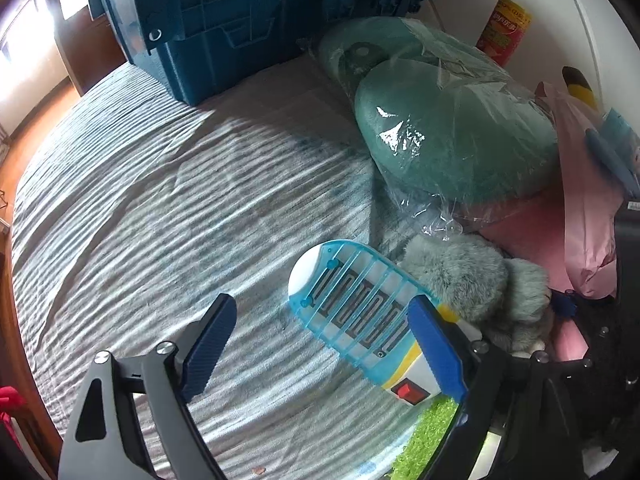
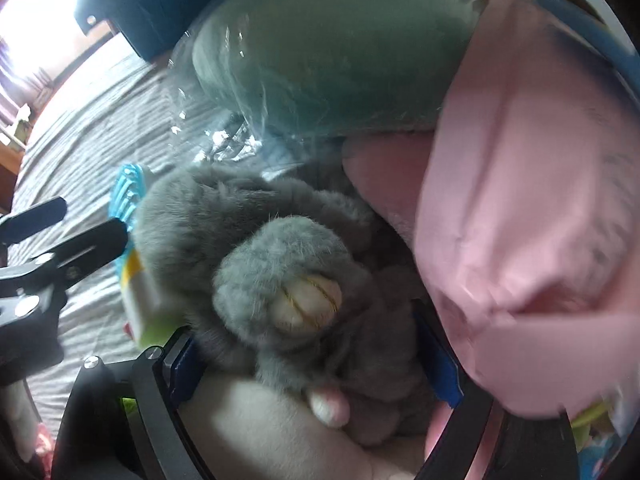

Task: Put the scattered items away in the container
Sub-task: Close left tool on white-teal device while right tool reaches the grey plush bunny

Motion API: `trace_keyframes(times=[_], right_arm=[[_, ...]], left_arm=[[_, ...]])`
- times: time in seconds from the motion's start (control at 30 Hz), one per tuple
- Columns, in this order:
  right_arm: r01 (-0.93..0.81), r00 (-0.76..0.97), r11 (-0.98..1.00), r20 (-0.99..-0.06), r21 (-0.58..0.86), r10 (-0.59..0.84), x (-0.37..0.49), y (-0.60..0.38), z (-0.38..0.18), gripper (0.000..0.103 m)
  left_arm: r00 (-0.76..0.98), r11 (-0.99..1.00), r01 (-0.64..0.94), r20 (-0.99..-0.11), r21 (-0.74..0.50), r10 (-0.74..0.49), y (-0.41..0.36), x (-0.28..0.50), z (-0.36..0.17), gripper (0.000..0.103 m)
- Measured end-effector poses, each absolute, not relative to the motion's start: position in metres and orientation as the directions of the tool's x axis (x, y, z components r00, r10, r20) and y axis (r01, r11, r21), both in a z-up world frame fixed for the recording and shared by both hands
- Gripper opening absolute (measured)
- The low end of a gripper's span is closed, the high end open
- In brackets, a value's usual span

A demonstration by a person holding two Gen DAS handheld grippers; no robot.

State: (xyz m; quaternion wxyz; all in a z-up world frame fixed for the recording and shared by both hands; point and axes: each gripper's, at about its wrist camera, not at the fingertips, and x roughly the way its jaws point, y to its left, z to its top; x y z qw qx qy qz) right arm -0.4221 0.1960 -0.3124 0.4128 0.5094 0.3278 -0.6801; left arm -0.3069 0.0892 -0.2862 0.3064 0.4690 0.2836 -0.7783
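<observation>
While the right gripper [image 2: 316,364] straddles the grey plush toy [image 2: 280,264] on the bed, jaws wide and seemingly not clamped, and the left gripper [image 1: 324,344] gapes empty beside the blue grille device [image 1: 356,304], soft fur could slip out short of the blue crate [image 1: 248,20].

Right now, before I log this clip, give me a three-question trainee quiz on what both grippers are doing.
1. True or false: the left gripper is clamped on the blue crate.
2. What sits between the right gripper fingers? A) yellow can B) grey plush toy C) pink bag
3. Fill in: the teal cushion is wrapped in clear ____.

Key: 1 false, it is open over the striped sheet, beside the blue-grilled device. 2 B, the grey plush toy. 3 plastic.
</observation>
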Motion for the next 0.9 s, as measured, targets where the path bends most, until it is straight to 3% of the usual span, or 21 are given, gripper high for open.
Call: trace_keyframes(times=[0.03, 0.07, 0.13, 0.2, 0.4, 0.47, 0.5, 0.53, 0.57, 0.6, 0.63, 0.7, 0.73, 0.77, 0.83, 0.9], right_arm=[[0.897, -0.138, -0.441, -0.961, -0.019, -0.239, -0.422, 0.195, -0.312, 0.074], [0.896, -0.121, -0.443, -0.960, 0.004, -0.254, -0.423, 0.196, -0.312, 0.060], [0.892, -0.082, -0.449, -0.956, 0.056, -0.282, -0.426, 0.199, -0.312, 0.054], [0.879, -0.077, -0.470, -0.947, 0.083, -0.312, -0.427, 0.206, -0.307, 0.050], [0.840, -0.090, -0.525, -0.919, 0.137, -0.383, -0.430, 0.222, -0.288, 0.037], [0.827, -0.101, -0.543, -0.910, 0.148, -0.402, -0.430, 0.228, -0.280, 0.020], [0.819, -0.104, -0.552, -0.907, 0.155, -0.409, -0.430, 0.230, -0.277, 0.017], [0.816, -0.106, -0.556, -0.905, 0.157, -0.411, -0.430, 0.231, -0.275, 0.014], [0.815, -0.108, -0.558, -0.905, 0.157, -0.412, -0.429, 0.232, -0.273, 0.014], [0.813, -0.110, -0.561, -0.904, 0.157, -0.413, -0.429, 0.232, -0.272, 0.014], [0.811, -0.112, -0.563, -0.904, 0.157, -0.414, -0.429, 0.233, -0.270, 0.015], [0.808, -0.116, -0.568, -0.902, 0.157, -0.415, -0.428, 0.234, -0.267, 0.022], [0.806, -0.118, -0.570, -0.902, 0.158, -0.416, -0.428, 0.234, -0.266, 0.036], [0.804, -0.120, -0.573, -0.901, 0.158, -0.417, -0.427, 0.235, -0.264, 0.061], [0.801, -0.124, -0.577, -0.900, 0.158, -0.419, -0.427, 0.236, -0.262, 0.095], [0.797, -0.128, -0.582, -0.898, 0.158, -0.420, -0.426, 0.237, -0.259, 0.096]], left_arm=[[-0.391, -0.662, 0.730, -0.899, -0.172, -0.197, 0.089, -0.308, -0.286, 0.064], [-0.408, -0.674, 0.714, -0.896, -0.192, -0.177, 0.090, -0.309, -0.284, 0.056], [-0.417, -0.703, 0.680, -0.899, -0.207, -0.138, 0.095, -0.313, -0.281, 0.025], [-0.391, -0.715, 0.670, -0.914, -0.199, -0.113, 0.098, -0.312, -0.283, 0.020], [-0.367, -0.712, 0.672, -0.927, -0.204, -0.081, 0.091, -0.294, -0.282, 0.020], [-0.372, -0.741, 0.643, -0.924, -0.190, -0.085, 0.094, -0.294, -0.275, 0.021], [-0.373, -0.759, 0.626, -0.923, -0.178, -0.091, 0.096, -0.294, -0.271, 0.032], [-0.377, -0.770, 0.615, -0.921, -0.168, -0.099, 0.097, -0.293, -0.267, 0.051], [-0.382, -0.779, 0.606, -0.918, -0.160, -0.109, 0.098, -0.291, -0.264, 0.060], [-0.382, -0.788, 0.598, -0.917, -0.147, -0.118, 0.097, -0.290, -0.261, 0.078], [-0.380, -0.797, 0.589, -0.916, -0.133, -0.128, 0.097, -0.288, -0.259, 0.083], [-0.377, -0.813, 0.573, -0.915, -0.105, -0.147, 0.095, -0.284, -0.255, 0.083], [-0.375, -0.821, 0.564, -0.914, -0.090, -0.157, 0.094, -0.282, -0.253, 0.083], [-0.374, -0.828, 0.555, -0.912, -0.076, -0.167, 0.093, -0.280, -0.250, 0.083], [-0.370, -0.824, 0.563, -0.911, -0.066, -0.180, 0.083, -0.277, -0.252, 0.083], [-0.369, -0.825, 0.561, -0.912, -0.066, -0.177, 0.074, -0.276, -0.255, 0.083]])
